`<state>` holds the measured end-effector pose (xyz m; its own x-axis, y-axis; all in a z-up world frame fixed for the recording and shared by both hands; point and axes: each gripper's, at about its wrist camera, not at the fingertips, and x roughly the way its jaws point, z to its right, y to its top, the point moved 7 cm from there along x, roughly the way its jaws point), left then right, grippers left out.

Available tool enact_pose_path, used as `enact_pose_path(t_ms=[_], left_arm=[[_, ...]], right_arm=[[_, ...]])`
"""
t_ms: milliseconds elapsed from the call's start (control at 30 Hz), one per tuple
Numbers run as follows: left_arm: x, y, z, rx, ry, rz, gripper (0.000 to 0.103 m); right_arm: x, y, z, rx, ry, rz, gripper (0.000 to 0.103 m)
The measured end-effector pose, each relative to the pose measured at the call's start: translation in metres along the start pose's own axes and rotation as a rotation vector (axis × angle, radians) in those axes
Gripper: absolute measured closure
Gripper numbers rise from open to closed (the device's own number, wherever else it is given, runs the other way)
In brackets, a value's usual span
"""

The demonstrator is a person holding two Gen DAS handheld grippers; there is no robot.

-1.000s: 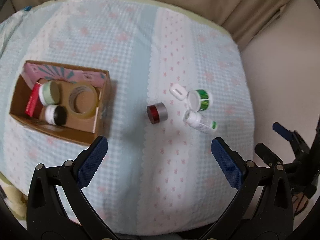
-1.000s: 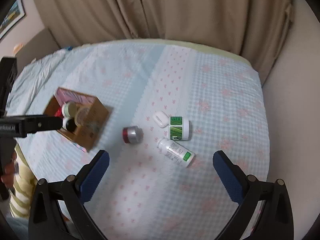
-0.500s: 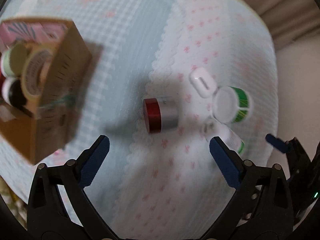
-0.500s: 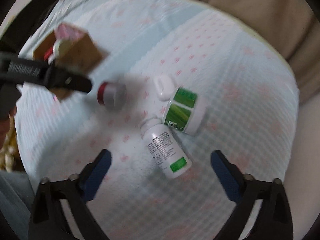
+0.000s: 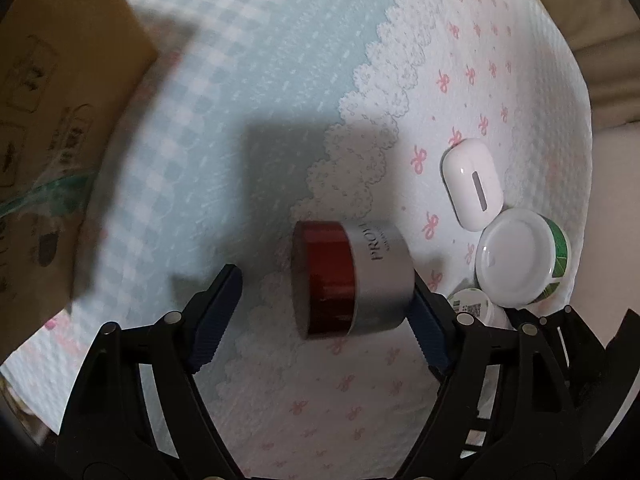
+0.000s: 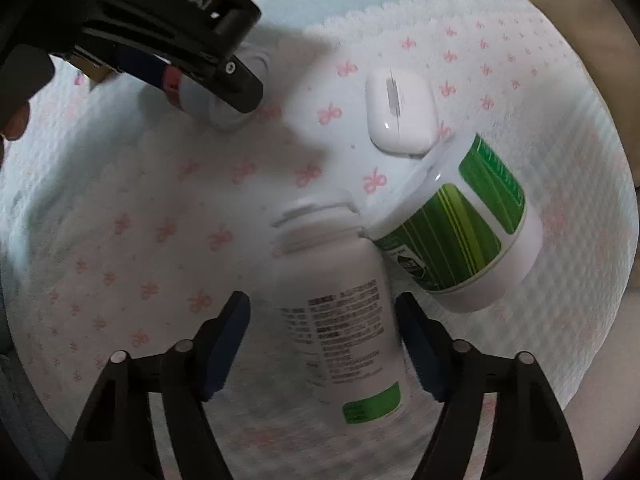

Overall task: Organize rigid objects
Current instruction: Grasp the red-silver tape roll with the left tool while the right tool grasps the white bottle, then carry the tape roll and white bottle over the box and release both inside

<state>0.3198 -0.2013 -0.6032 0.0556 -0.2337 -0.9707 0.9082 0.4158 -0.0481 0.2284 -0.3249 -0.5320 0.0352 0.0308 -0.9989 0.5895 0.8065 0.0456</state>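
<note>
Left gripper (image 5: 326, 310) spread around the red-and-silver jar (image 5: 350, 278), which lies on its side on the cloth; right pad looks to touch the silver end, left pad clear of the red lid, so not pinched. Right gripper (image 6: 322, 338) spread around the white bottle (image 6: 340, 320), lying flat, cap pointing away from the camera; small gaps visible on both sides, right pad very close.

Green-labelled tub (image 6: 460, 228) on its side, lid rim touching the bottle's cap end. White earbud case (image 6: 400, 118) just beyond the tub, touching or nearly so. In left view same cluster sits right of the jar: case (image 5: 472, 182), tub (image 5: 520, 256).

Surface: quilted cloth (image 5: 260, 80), pale blue gingham panel on the left, white panel with pink bows on the right, scalloped lace seam between. Cardboard box (image 5: 52, 100) at far left on the gingham, printed side facing in, blurred. Beige curtain (image 5: 600, 52) behind the far right edge.
</note>
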Motion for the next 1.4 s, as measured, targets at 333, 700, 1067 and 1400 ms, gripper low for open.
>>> enact_pose_path(t_ms=[333, 700, 1067, 1400], left_arm=[[0.004, 0.011, 0.022, 0.082, 0.051, 0.028, 0.063], [-0.023, 0.011, 0.011, 0.110, 0.011, 0.056, 0.065], [-0.121, -0.010, 0.013, 0.177, -0.070, 0.163, 0.065], [-0.248, -0.045, -0.011, 0.262, -0.118, 0.306, 0.065]], right_arm=[[0.005, -0.008, 0.003, 0.005, -0.008, -0.016, 0.051], [-0.017, 0.001, 0.008, 0.138, -0.011, 0.003, 0.054], [-0.112, -0.013, 0.005, 0.506, 0.036, 0.123, 0.056], [-0.239, 0.005, -0.021, 0.695, 0.047, 0.274, 0.056]])
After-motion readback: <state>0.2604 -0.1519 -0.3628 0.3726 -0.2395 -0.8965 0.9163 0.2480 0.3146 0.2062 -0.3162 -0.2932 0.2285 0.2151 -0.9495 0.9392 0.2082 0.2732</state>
